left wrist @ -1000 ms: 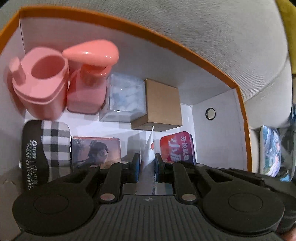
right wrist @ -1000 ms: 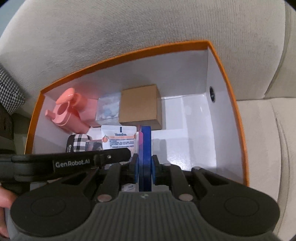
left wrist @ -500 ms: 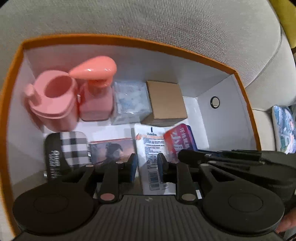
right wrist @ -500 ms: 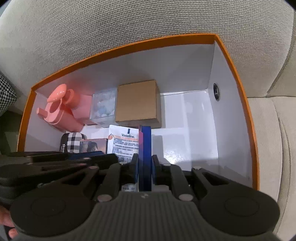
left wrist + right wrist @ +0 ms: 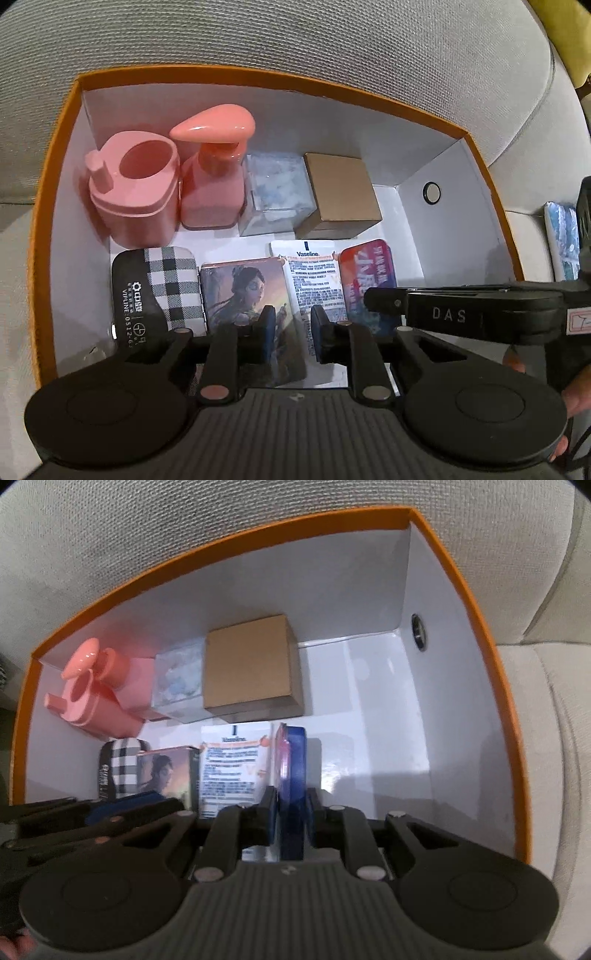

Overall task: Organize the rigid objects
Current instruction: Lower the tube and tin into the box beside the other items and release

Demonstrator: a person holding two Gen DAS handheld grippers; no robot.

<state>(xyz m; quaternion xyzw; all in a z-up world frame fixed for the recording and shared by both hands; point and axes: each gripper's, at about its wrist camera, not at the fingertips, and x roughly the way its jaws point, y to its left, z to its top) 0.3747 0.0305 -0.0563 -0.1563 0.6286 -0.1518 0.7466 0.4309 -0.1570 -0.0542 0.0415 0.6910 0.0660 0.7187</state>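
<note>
1. Left wrist view: left gripper [image 5: 289, 334] hangs over the front row of the orange-rimmed box [image 5: 51, 192], which sits on a sofa. Its jaws are closing with nothing between them; the Vaseline packet [image 5: 314, 280] and portrait card box [image 5: 243, 288] only lie below the gap. Back row: pink cup [image 5: 133, 195], pink pump bottle [image 5: 214, 177], clear box [image 5: 277, 192], brown carton [image 5: 340, 195]. Front row: checked tin [image 5: 159, 288], then the card box, the packet, and the red-blue tin [image 5: 365, 277] under the right gripper's arm.
   - Risk: the two grippers sit close; a careless lift could knock the right arm and jolt the tin.

2. Right wrist view: right gripper [image 5: 291, 814] points down, with the red-blue tin [image 5: 291, 775] standing on its edge between the pads. Jaws are opening; the left pad looks just clear, and contact on the right is hard to tell.
   - Risk: the edge-standing tin probably tips once free, most likely onto the Vaseline packet [image 5: 236, 768] or into the bare space to its right.
   - Risk: pulling up too early could drag the tin along and upset the row.
</note>
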